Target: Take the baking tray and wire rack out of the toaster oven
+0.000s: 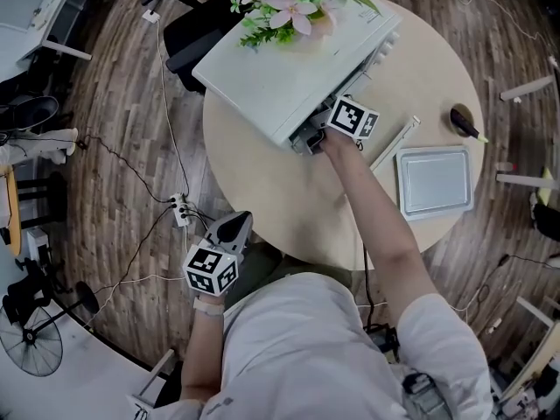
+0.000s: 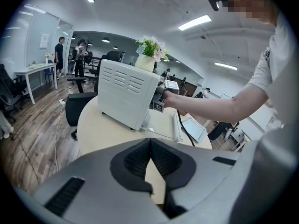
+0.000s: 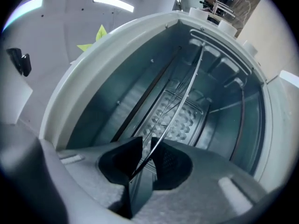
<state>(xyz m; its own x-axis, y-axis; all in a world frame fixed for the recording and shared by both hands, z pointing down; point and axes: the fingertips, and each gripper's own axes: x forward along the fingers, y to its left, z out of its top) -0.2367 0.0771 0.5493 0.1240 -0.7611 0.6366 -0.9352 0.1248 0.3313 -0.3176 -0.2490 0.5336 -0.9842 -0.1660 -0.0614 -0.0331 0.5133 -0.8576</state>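
Right gripper (image 3: 145,144) tight on wire rack (image 3: 188,92) inside toaster oven (image 3: 86,78)

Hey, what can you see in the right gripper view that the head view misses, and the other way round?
Only the right gripper view: inside the toaster oven, the right gripper shut on the wire rack. Only the head view: the baking tray lying on the table, flowers on the oven, the left gripper by the table's edge. Both: the oven and the right gripper at its mouth.
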